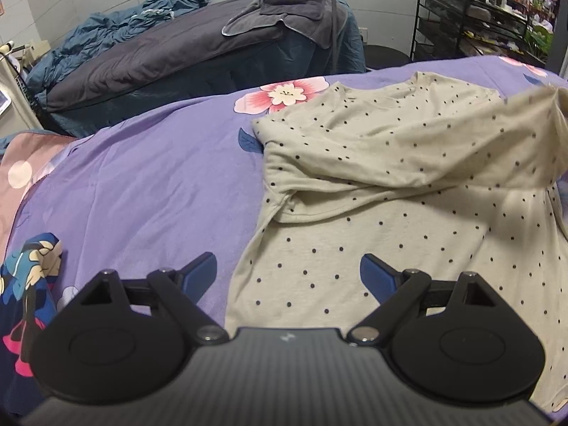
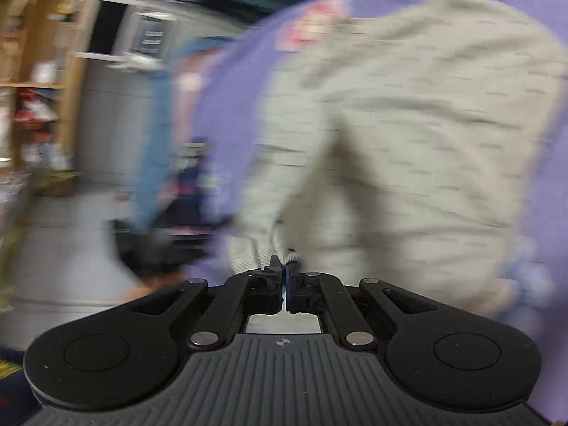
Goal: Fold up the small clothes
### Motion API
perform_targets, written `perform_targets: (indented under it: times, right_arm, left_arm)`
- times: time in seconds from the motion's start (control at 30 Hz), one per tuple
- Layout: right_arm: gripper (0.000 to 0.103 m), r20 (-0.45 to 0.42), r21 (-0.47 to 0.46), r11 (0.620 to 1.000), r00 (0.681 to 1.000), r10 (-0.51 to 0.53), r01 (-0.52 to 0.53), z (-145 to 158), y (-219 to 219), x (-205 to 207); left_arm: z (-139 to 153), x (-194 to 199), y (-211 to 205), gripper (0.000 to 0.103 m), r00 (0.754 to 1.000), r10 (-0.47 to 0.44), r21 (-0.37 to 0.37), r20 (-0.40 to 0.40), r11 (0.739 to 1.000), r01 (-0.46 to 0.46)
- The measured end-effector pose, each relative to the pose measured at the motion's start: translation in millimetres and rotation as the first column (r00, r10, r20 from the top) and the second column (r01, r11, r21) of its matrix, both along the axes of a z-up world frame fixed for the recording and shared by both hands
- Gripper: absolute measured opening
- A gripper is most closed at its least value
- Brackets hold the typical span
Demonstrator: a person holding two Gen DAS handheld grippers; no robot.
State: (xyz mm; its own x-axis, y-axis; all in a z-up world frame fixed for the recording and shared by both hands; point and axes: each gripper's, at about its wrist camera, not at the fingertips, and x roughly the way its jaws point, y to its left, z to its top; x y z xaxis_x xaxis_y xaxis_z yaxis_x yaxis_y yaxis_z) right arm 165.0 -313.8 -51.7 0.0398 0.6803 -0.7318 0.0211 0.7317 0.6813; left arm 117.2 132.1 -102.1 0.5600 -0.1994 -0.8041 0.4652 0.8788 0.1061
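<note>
A cream long-sleeved shirt with small dark dots [image 1: 390, 177] lies on a purple flowered bedsheet [image 1: 142, 184]. One sleeve is folded across the chest. The part at the right [image 1: 532, 131] is lifted and blurred. My left gripper [image 1: 287, 262] is open wide over the shirt's lower left edge, with nothing pinched between its blue pads. The right wrist view is smeared by motion. There my right gripper [image 2: 284, 262] is shut on a ribbed cuff [image 2: 259, 252] of the shirt [image 2: 408, 142], and cloth hangs from the jaws.
A dark blue floral garment [image 1: 25, 284] lies at the sheet's left edge. Behind stands a second bed with a grey duvet [image 1: 159, 53] and folded grey towels [image 1: 291, 0]. A black wire rack with bottles [image 1: 479, 17] is at the back right. Wooden shelves [image 2: 39, 71] show beyond the bed.
</note>
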Motion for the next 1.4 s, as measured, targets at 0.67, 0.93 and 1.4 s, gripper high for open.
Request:
perform_targets:
  times: [0.67, 0.93, 1.4]
  right_arm:
    - [0.060, -0.017, -0.084, 0.847, 0.849, -0.528, 0.525, -63.6, -24.4, -82.7]
    - [0.066, -0.296, -0.061, 0.457, 0.421, -0.857, 0.887, -91.3, -30.4, -124.5]
    - [0.004, 0.074, 0.097, 0.633, 0.629, -0.774, 0.768, 5.2, -51.4, -71.9]
  left_arm:
    - [-6.8, -9.5, -28.6, 0.091, 0.994, -0.098, 0.025, -0.038, 0.995, 0.099]
    - [-8.5, -15.6, -42.2, 0.093, 0.991, -0.131, 0.026, -0.035, 0.991, 0.132]
    - [-49.6, 40.7, -69.3, 0.064, 0.958, -0.249, 0.369, 0.144, 0.912, 0.181]
